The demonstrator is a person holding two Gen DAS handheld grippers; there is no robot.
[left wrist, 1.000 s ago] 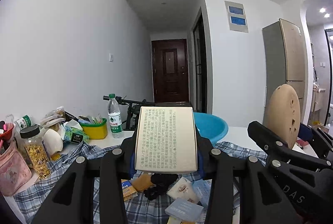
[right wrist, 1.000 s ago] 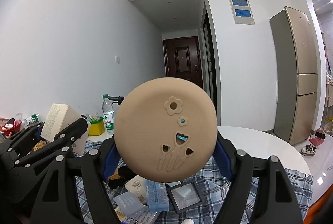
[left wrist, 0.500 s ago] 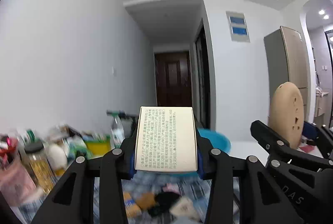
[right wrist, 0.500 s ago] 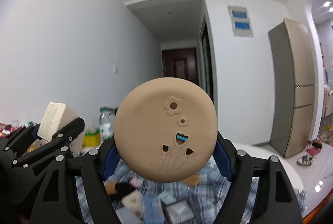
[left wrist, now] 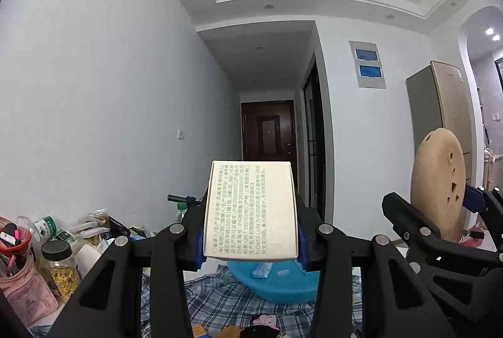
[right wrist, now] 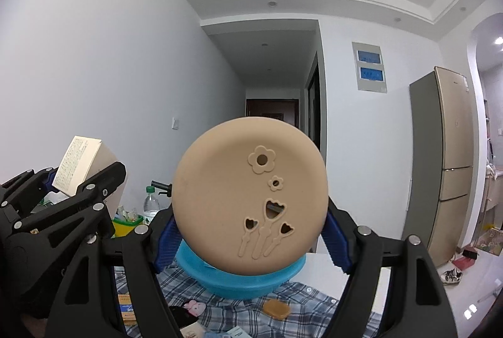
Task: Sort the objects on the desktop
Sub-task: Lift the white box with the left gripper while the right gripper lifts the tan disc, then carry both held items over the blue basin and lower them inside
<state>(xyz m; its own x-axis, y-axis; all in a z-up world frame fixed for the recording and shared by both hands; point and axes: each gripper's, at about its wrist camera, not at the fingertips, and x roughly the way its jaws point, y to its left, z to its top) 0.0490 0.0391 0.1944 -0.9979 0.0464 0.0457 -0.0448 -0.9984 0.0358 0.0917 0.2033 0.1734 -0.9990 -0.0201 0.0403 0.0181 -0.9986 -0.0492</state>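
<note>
Both claws have risen: left claw (left wrist: 250, 239) pinches the cream printed cardboard box (left wrist: 250, 210), right claw (right wrist: 250, 231) the tan round flower-embossed case (right wrist: 250, 196), now nearing the blue plastic basin (right wrist: 242, 278).

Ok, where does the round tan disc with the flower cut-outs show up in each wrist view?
Left wrist: the tan disc is at the far right edge, seen nearly edge-on, clamped in the right gripper.
Right wrist: it fills the centre, face-on, between the blue pads.
Shared landmark: the blue basin on the checked cloth, just below and beyond the held item in both views.
</note>
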